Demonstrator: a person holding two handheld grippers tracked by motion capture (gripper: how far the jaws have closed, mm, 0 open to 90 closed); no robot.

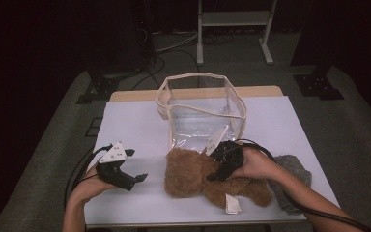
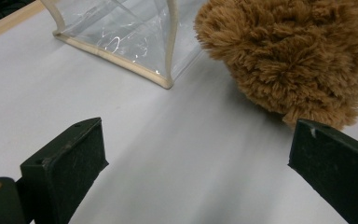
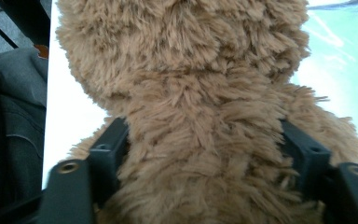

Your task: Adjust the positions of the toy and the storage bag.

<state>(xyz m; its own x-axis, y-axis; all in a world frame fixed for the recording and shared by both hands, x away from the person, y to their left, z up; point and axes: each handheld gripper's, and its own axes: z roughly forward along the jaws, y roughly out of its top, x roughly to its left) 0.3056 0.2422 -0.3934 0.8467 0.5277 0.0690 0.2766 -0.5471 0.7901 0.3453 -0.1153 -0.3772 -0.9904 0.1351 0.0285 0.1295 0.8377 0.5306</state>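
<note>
Right gripper jaws straddle the teddy bear, closing to lift it. Left gripper jaws gape empty, likely waiting to steady the clear bag

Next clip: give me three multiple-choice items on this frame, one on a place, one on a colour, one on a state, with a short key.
1. Where does the clear bag stand relative to the brown teddy bear?
A. Behind it, farther from the person
B. On top of it
C. Left of the left gripper

2. What colour is the cloth at the right table edge?
A. Red
B. Grey
C. Yellow

3. How does the left gripper stand?
A. Shut on the bear
B. Shut on the bag's rim
C. Open, with nothing between its jaws

Key: A, the high view shows the bag beyond the bear. B, the cloth beside the right forearm is grey. C, the left gripper view shows its jaws wide apart over bare table, while the right gripper straddles the bear.
</note>
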